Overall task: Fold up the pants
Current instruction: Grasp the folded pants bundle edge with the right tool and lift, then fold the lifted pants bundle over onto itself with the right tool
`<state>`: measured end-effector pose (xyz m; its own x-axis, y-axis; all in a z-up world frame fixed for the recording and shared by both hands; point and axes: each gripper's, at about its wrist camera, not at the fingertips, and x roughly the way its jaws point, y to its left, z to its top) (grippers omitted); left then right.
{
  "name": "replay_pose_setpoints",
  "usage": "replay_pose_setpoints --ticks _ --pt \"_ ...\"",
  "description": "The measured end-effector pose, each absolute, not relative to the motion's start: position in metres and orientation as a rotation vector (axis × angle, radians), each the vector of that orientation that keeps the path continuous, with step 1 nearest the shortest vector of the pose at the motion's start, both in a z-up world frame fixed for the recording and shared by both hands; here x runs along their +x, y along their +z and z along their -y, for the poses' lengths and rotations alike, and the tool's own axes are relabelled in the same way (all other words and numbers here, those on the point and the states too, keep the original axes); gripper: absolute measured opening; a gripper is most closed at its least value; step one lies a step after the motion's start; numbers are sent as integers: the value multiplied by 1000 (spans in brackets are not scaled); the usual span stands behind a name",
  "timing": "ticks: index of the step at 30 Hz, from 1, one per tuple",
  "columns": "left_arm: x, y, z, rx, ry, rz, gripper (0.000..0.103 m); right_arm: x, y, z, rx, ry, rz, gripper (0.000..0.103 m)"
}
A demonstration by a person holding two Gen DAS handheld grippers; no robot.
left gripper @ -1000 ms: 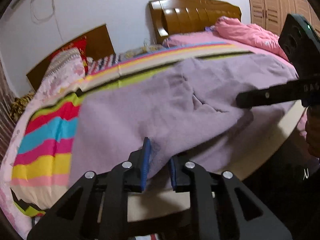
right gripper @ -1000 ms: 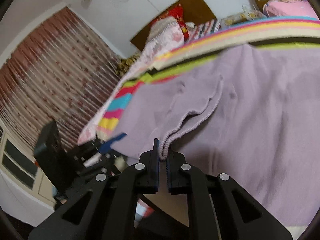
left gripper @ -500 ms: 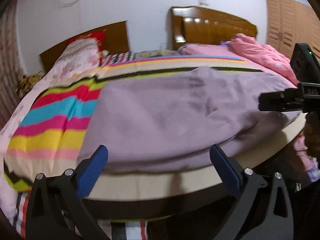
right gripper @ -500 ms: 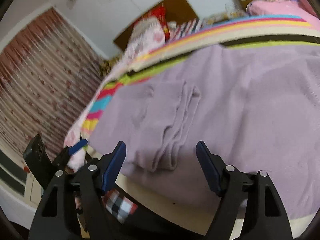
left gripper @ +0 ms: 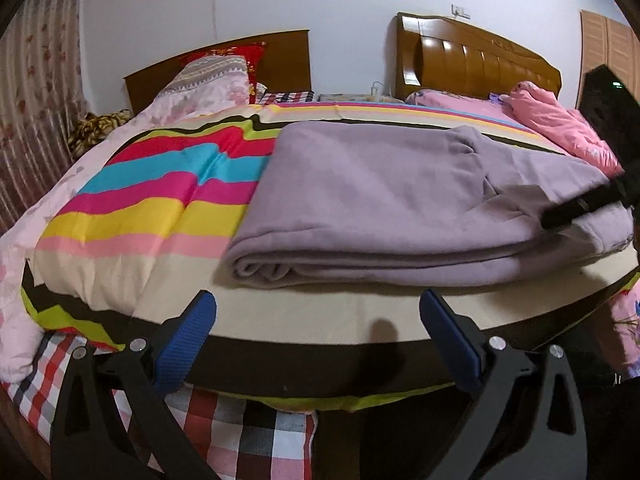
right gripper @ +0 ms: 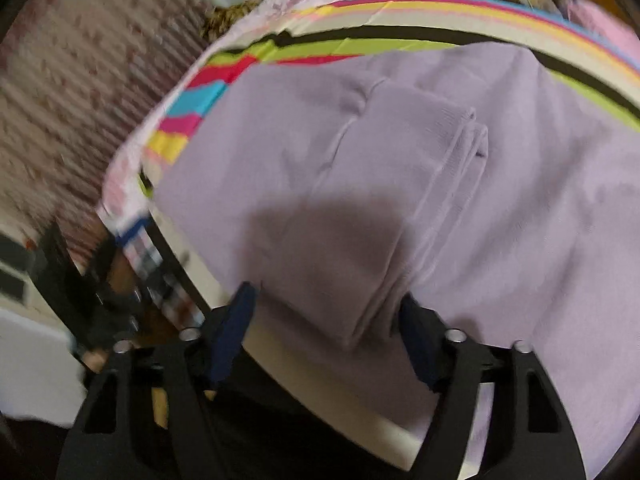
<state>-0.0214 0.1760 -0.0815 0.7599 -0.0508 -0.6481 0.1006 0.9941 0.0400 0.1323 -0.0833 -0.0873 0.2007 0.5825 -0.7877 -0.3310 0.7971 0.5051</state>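
The soft, fleecy lilac pants point(left gripper: 384, 200) lie folded in thick rounded layers on a striped, glossy quilt point(left gripper: 152, 200), just ahead of the left gripper point(left gripper: 316, 340). A pink blanket point(left gripper: 560, 128) sits far right. Both the left and right gripper point(right gripper: 328, 332) gape wide, released, holding nothing; the right one hovers at the ribbed cuff point(right gripper: 460, 152).

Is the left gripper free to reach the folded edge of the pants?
Probably yes: the left gripper is open and faces the folded edge of the pants, with only bare bedspread between.
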Motion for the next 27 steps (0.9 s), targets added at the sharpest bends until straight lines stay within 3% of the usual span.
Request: replay_pose_setpoints --ticks 5,10,20,27 --pt "-31 -78 -190 66 -55 -686 101 131 -95 102 427 629 -1168 27" --pt "-34 -81 -205 35 -42 -692 101 124 -99 107 496 636 -1085 15" --pt "-9 -65 -208 -167 -151 -670 101 163 40 40 306 734 -760 14" --pt "50 -69 -211 -100 19 -741 101 186 122 -25 183 818 -628 14"
